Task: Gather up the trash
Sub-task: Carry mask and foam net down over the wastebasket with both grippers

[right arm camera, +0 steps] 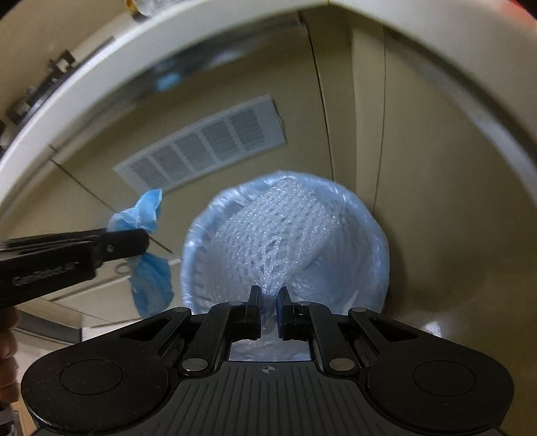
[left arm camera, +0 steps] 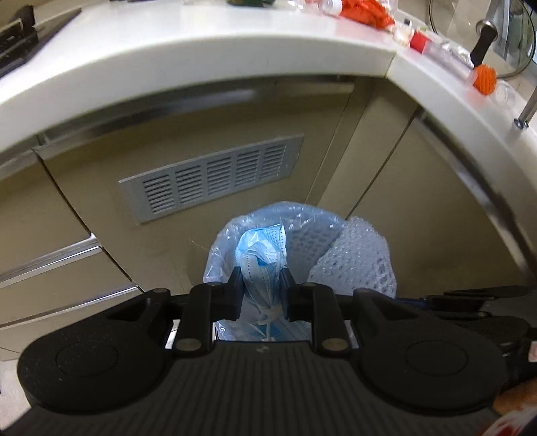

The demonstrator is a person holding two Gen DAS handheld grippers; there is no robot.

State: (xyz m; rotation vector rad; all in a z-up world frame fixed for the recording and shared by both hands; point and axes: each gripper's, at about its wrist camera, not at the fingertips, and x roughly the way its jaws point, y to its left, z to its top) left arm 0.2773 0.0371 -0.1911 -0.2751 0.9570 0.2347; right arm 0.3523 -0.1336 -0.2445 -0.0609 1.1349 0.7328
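Left gripper [left arm camera: 261, 278]: jaws clamped on a crumpled blue face mask [left arm camera: 260, 250], which bunches above the fingers while its white ear loops trail below them. In the right wrist view the same gripper [right arm camera: 134, 239] enters from the left, with the mask [right arm camera: 147, 234] held just left of the bin's rim.

Right gripper [right arm camera: 268, 296]: jaws clenched on a piece of white foam netting [right arm camera: 272, 228] — the netting fans out from the pinch point over the bin's opening. In the left wrist view it [left arm camera: 355, 261] shows at the right side of the bin.

Waste bin [right arm camera: 372, 248]: a lattice-walled basket lined with a pale blue plastic bag [left arm camera: 218, 255], standing on the floor against the beige cabinet front [left arm camera: 100, 201]. A grey vent grille [left arm camera: 214, 177] sits on the panel behind it, to the left.

White countertop [left arm camera: 201, 43]: runs above the cabinets — at its far right lie orange wrappers [left arm camera: 369, 11], clear plastic pieces and a red-capped container [left arm camera: 418, 40].
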